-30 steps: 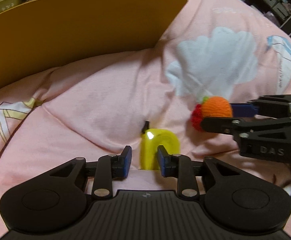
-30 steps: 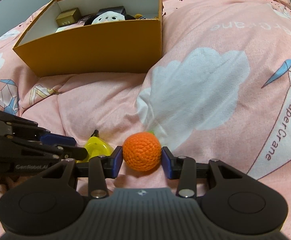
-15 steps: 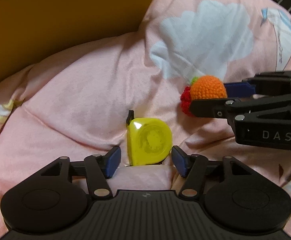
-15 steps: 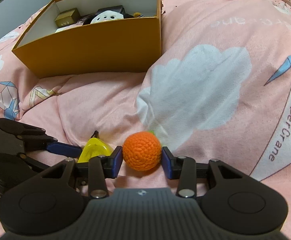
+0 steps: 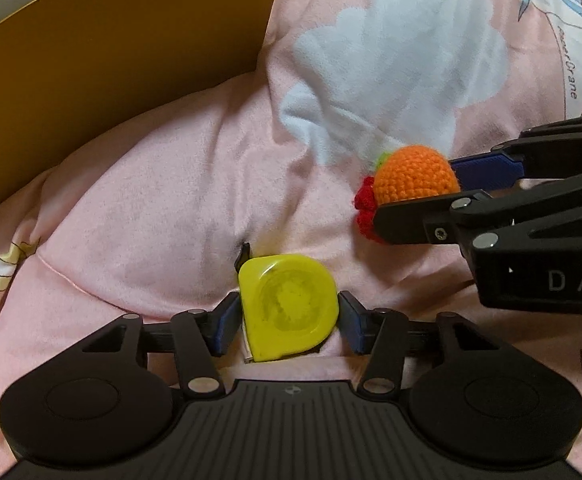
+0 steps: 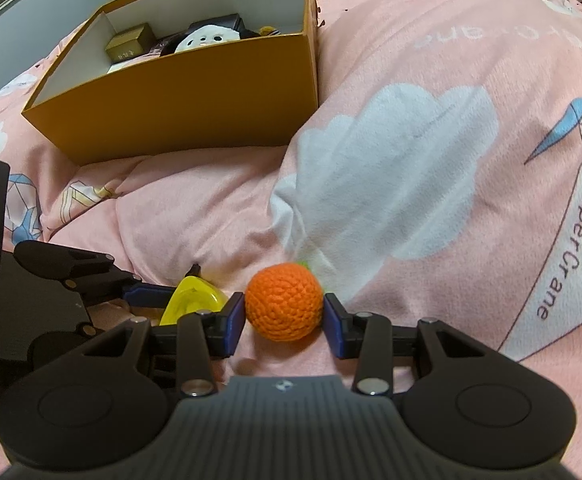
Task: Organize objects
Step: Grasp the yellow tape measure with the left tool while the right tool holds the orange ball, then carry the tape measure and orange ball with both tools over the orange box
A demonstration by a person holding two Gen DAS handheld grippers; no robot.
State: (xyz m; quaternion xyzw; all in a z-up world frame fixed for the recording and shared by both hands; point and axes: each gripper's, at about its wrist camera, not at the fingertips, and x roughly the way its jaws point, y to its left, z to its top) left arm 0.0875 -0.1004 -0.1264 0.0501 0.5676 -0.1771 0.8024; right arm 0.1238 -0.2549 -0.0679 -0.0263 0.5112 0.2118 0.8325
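Observation:
A yellow tape measure [image 5: 287, 306] lies on the pink duvet between the fingers of my left gripper [image 5: 287, 322]; the left pad touches it and the right pad stands just beside it. It also shows in the right wrist view [image 6: 191, 300]. My right gripper [image 6: 284, 320] is shut on an orange crocheted ball [image 6: 284, 306] with a green tuft. In the left wrist view the ball [image 5: 413, 178] sits in that gripper to the right, with a red crocheted piece [image 5: 365, 210] beside it.
An open orange cardboard box [image 6: 195, 92] stands on the bed behind, holding a panda plush [image 6: 207, 38], a small gold box [image 6: 129, 46] and dark items. Its wall [image 5: 111, 64] fills the upper left of the left wrist view. The duvet is soft and creased.
My left gripper opened wider, came down around the tape measure, which now lies flat, and is closing on it. My right gripper keeps hold of the orange ball, nearly still.

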